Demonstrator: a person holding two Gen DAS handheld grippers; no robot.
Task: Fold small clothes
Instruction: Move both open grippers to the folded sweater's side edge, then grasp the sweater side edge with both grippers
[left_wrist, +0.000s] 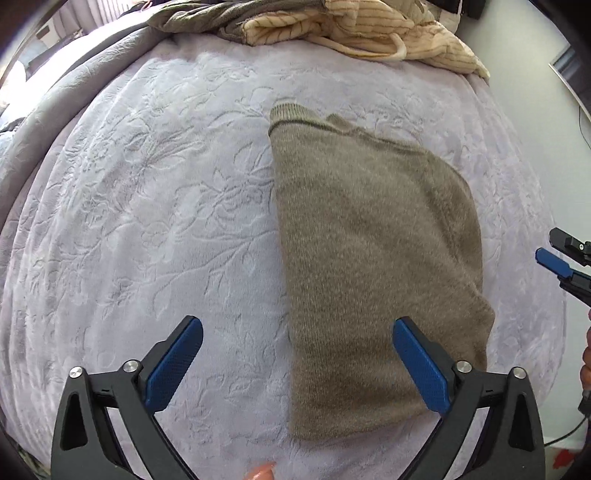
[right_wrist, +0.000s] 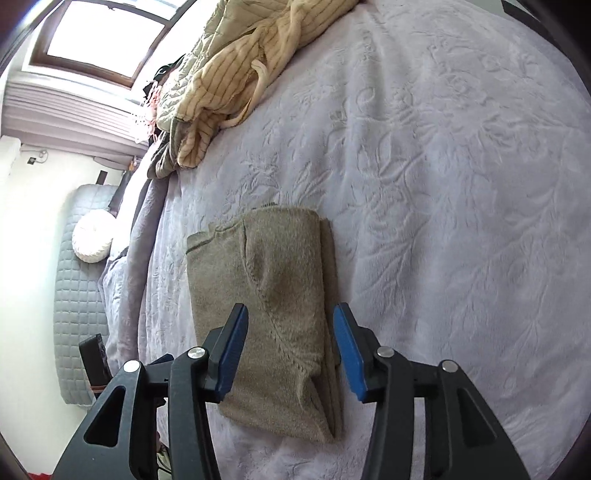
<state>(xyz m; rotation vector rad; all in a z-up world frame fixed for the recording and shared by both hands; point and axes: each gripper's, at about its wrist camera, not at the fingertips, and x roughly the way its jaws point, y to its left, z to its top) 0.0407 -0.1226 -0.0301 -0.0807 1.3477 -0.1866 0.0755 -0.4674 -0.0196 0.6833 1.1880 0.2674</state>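
The taupe knit sweater (left_wrist: 376, 266) lies on the lilac embossed bedspread (left_wrist: 147, 221), already folded into a narrow stack — sleeves look tucked in, and the right wrist view shows several layers along its right-hand edge. In the left wrist view it fills the middle toward 3 o'clock; its ribbed hem or collar edge sits near 12.

The left gripper (left_wrist: 297, 365) hovers with its jaws wide apart, gripping nothing, one finger over the near corner of the sweater and the other over bare bedspread. The right gripper (right_wrist: 290, 354) is likewise spread, straddling the near end of the sweater without clamping it, as far as the view shows.

This garment seems nearly done — perhaps one last crosswise fold remains. At 12 o'clock a heap of cream striped clothes (left_wrist: 369, 33) waits unfolded, so most of the task is probably still ahead.
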